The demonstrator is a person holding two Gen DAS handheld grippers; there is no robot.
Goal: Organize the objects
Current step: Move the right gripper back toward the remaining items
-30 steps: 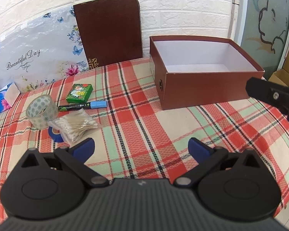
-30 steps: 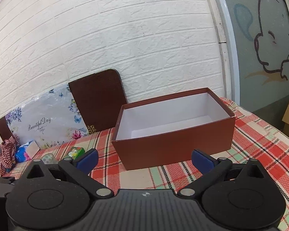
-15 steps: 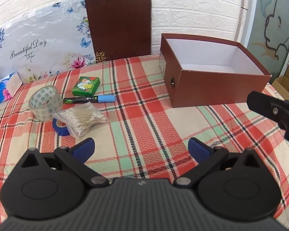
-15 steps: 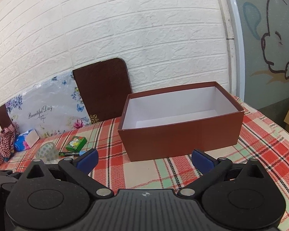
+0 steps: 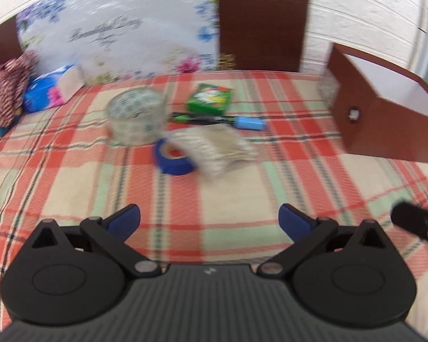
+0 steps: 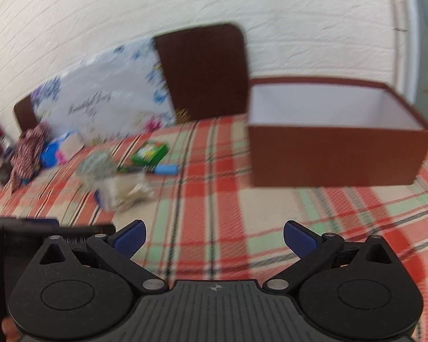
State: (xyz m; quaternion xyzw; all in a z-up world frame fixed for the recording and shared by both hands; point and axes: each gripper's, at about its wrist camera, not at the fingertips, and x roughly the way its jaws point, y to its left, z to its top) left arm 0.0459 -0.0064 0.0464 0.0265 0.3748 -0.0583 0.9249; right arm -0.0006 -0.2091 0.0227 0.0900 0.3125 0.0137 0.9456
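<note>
Both views are smeared with motion blur, so fine detail is lost. The left gripper (image 5: 209,219) hangs above the plaid tabletop (image 5: 71,176) with its jaws spread wide and nothing between them. The right gripper (image 6: 214,235) is the same, jaws wide and empty.

Ahead of the left gripper lies a small cluster. A clear tape roll (image 5: 134,119) stands on its flat side. Just right of it a blue tape roll (image 5: 171,161) lies flat, partly under a clear bag of cotton swabs (image 5: 214,149) that overlaps its right edge. Behind the bag a marker with a light-blue cap (image 5: 219,120) lies crosswise, and a green box (image 5: 209,101) sits just behind the marker.

To the right, well apart from the cluster, stands the open brown box (image 5: 385,125); its white inside looks empty in the right wrist view. A broad strip of bare cloth separates the cluster from the box and from both grippers.

At the far left edge lie a blue tissue pack (image 5: 50,89) and a checked cloth (image 5: 8,85). A floral board (image 5: 119,34) and a brown panel (image 5: 262,20) lean against the white brick wall (image 6: 128,14), closing off the back of the tabletop.
</note>
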